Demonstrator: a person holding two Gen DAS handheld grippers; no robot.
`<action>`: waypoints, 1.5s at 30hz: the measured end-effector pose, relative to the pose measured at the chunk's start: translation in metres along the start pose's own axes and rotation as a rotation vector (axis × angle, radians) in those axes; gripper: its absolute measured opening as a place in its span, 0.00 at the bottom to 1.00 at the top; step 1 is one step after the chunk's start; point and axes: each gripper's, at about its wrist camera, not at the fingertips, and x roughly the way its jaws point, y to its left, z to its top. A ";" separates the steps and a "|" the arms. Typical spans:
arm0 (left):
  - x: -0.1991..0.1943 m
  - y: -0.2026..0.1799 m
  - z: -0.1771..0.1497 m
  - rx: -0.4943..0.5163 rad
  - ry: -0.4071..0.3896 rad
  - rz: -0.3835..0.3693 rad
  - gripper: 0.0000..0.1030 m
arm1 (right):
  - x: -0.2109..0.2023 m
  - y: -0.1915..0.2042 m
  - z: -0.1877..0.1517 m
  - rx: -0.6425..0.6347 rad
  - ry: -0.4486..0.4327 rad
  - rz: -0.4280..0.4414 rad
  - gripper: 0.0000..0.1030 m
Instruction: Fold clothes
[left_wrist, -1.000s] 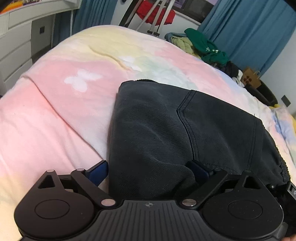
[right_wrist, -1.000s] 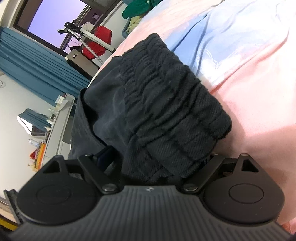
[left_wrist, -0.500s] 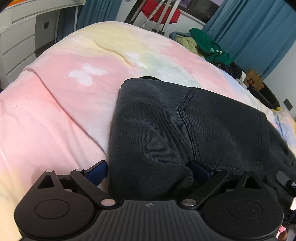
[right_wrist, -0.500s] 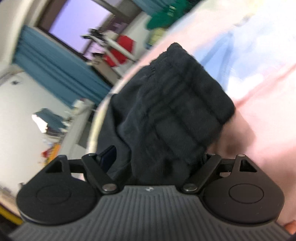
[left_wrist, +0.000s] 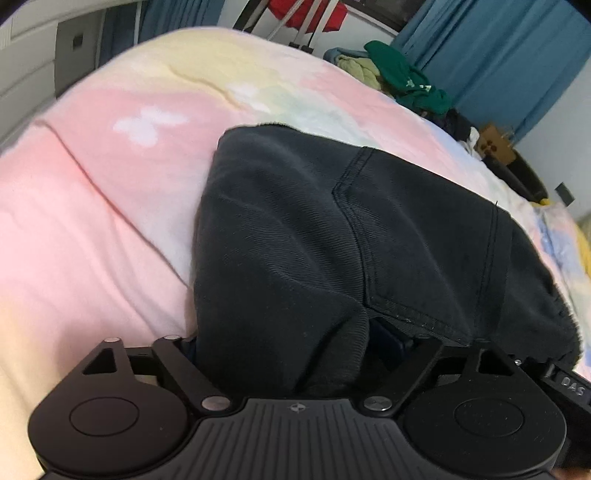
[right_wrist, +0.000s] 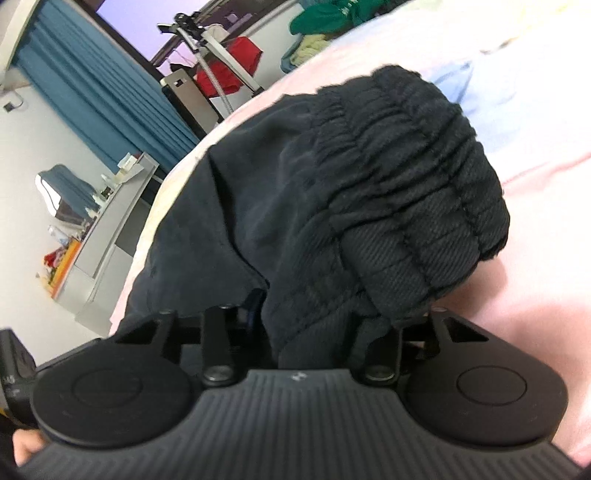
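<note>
In the left wrist view my left gripper (left_wrist: 284, 350) is pinched on the near edge of the dark trousers (left_wrist: 332, 236), lying folded on the pink bedcover (left_wrist: 92, 229).

In the right wrist view my right gripper (right_wrist: 306, 325) is clamped on their elastic waistband (right_wrist: 406, 192). I judge another fold remains.

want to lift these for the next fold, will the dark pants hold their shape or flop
Probably flop: the dark pants drape and crease softly over the blanket. The thick gathered waistband looks bulky, so that end may sag. Both the left gripper and right gripper already pinch fabric.
</note>
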 end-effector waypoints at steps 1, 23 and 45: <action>-0.001 -0.003 0.000 0.009 -0.008 0.011 0.70 | -0.002 0.003 0.000 -0.011 -0.006 -0.002 0.41; -0.053 -0.272 0.037 0.221 -0.138 -0.152 0.35 | -0.172 -0.063 0.128 0.127 -0.247 0.024 0.28; 0.303 -0.479 -0.008 0.432 0.153 -0.327 0.42 | -0.135 -0.338 0.171 0.433 -0.392 -0.186 0.33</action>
